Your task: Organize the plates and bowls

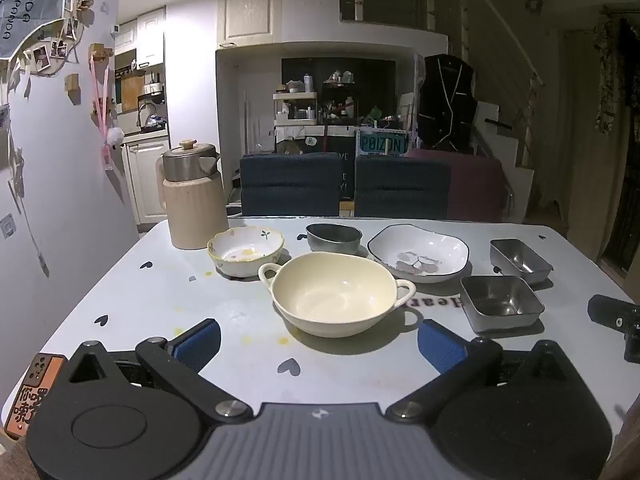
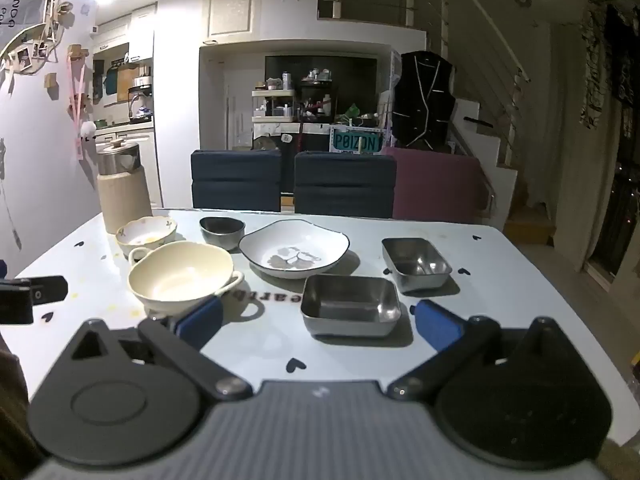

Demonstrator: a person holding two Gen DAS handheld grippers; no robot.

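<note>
Crockery sits spread over a pale table [image 1: 120, 280] dotted with small dark hearts, none of it stacked. Farthest left stands a beige jug [image 1: 195, 196] with a metal lid, close to the far edge. Just right of it rests a flowered bowl [image 1: 245, 250] with a wavy rim, and in front of that, nearer the cameras, a cream bowl [image 1: 336, 294] with two loop handles. Behind the cream bowl sits a small dark metal bowl [image 1: 334, 237]. Right of these lies a white plate [image 1: 418, 253] with a dark rim and a floral print in its middle. Farther right are two rectangular steel trays: the near tray [image 1: 500, 302] just in front of the plate's right side, the far tray [image 1: 520, 260] behind it and slightly to the right, a narrow gap between them.

Both grippers hang low over the near edge of the table, tilted downward. The left gripper [image 1: 318, 342] has its blue pads spread wide, nothing between them, with the cream bowl just beyond its fingertips. The right gripper [image 2: 318, 326] is likewise spread wide and grips nothing; the near tray lies just ahead between the lines of its fingers, untouched, while its left pad overlaps the cream bowl's near edge in its own camera's view.

Beyond the table stand two dark blue chairs [image 1: 290, 184] and a plum-coloured seat [image 1: 476, 184].
</note>
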